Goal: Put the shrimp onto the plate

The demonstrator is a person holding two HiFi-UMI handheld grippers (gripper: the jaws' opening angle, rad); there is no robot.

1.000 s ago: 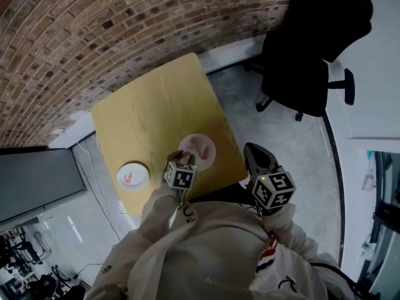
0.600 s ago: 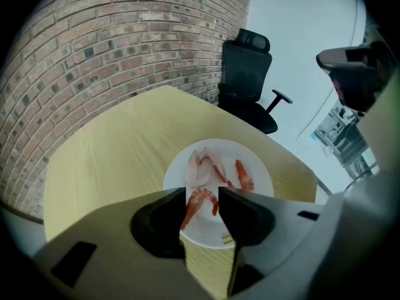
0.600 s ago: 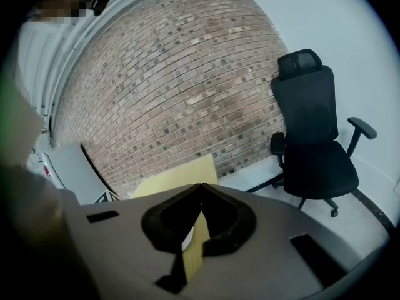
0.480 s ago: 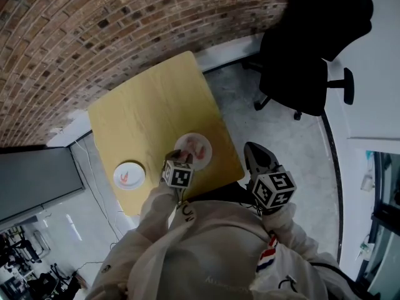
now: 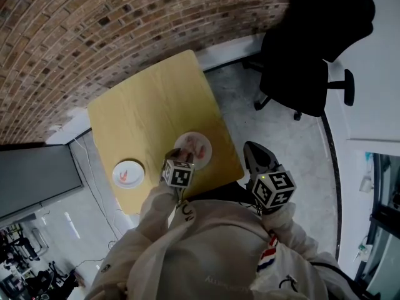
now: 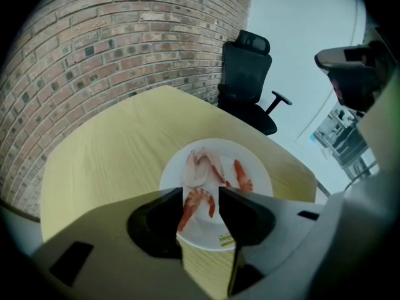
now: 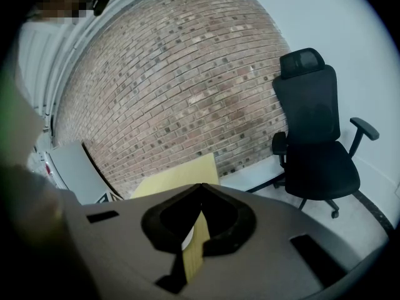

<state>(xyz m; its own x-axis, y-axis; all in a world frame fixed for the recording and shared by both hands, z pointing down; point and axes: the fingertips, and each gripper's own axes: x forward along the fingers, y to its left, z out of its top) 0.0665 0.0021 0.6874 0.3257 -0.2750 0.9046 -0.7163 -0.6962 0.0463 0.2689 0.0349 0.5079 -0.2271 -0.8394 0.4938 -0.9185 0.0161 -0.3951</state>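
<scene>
Head view: yellow table [image 5: 150, 105] by the brick wall [image 5: 94, 30]. A white plate [image 5: 187, 141] with shrimp [image 5: 201, 149] sits at the table's 5 o'clock. A second plate [image 5: 119, 169] with something red on it is at its 8 o'clock. The left gripper [image 5: 179, 160] hangs right at the white plate's 7 o'clock edge. The right gripper [image 5: 255, 154] is off the table, out at 3 o'clock. A black office chair [image 5: 306, 61] is up at 1 o'clock.

Left gripper view: the jaws are spread, not pinching anything. One curled shrimp [image 6: 197, 206] shows in the gap, lying on the plate, with more shrimp at its 12 and 2 o'clock.

Right gripper view: the jaw tips meet with nothing in them. The table edge shows behind them, and the chair is at 2 o'clock.
</scene>
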